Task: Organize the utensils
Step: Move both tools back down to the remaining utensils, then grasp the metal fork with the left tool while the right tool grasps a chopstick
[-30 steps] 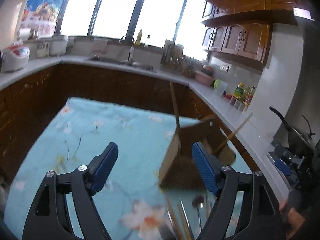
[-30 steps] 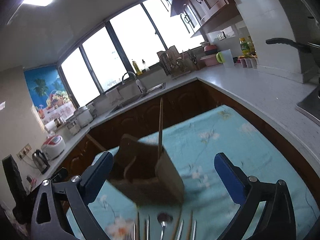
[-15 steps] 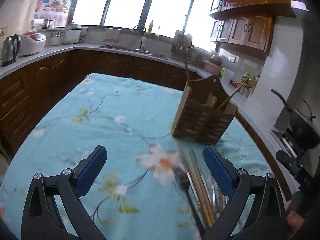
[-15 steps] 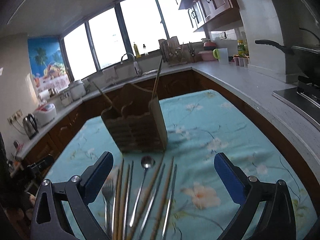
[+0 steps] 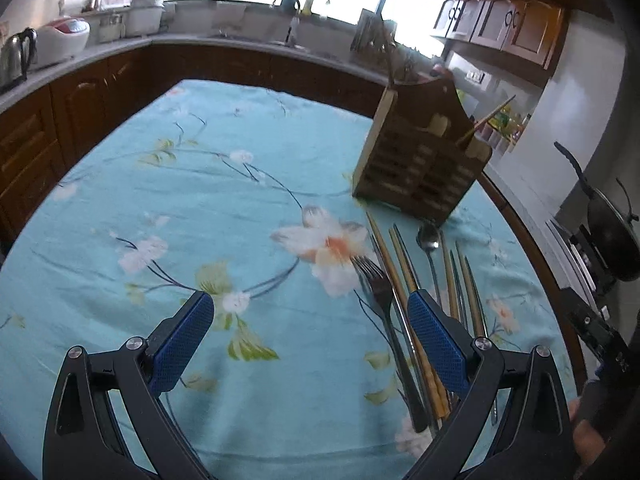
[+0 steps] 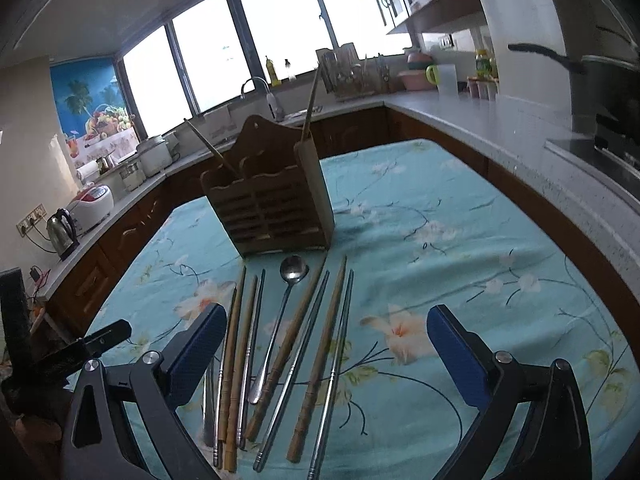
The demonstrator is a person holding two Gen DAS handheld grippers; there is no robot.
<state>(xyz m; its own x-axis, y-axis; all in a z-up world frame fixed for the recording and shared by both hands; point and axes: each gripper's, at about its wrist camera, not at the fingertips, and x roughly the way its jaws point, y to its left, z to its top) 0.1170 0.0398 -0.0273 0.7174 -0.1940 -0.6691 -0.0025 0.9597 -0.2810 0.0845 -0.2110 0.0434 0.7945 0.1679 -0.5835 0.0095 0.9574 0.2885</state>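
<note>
From the left wrist, the slatted wooden holder stands at 1 o'clock, a wooden stick leaning out; fork, chopsticks and spoon lie before it on the floral cloth; left gripper gapes wide, empty. From the right wrist, holder at 12 o'clock, utensils fanned toward 6; right gripper wide, empty; no writing readable

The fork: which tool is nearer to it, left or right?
Left. The fork lies just ahead of the left tool, beside its right finger. The right tool hangs over the chopsticks, with the fork hidden behind its left finger.
</note>
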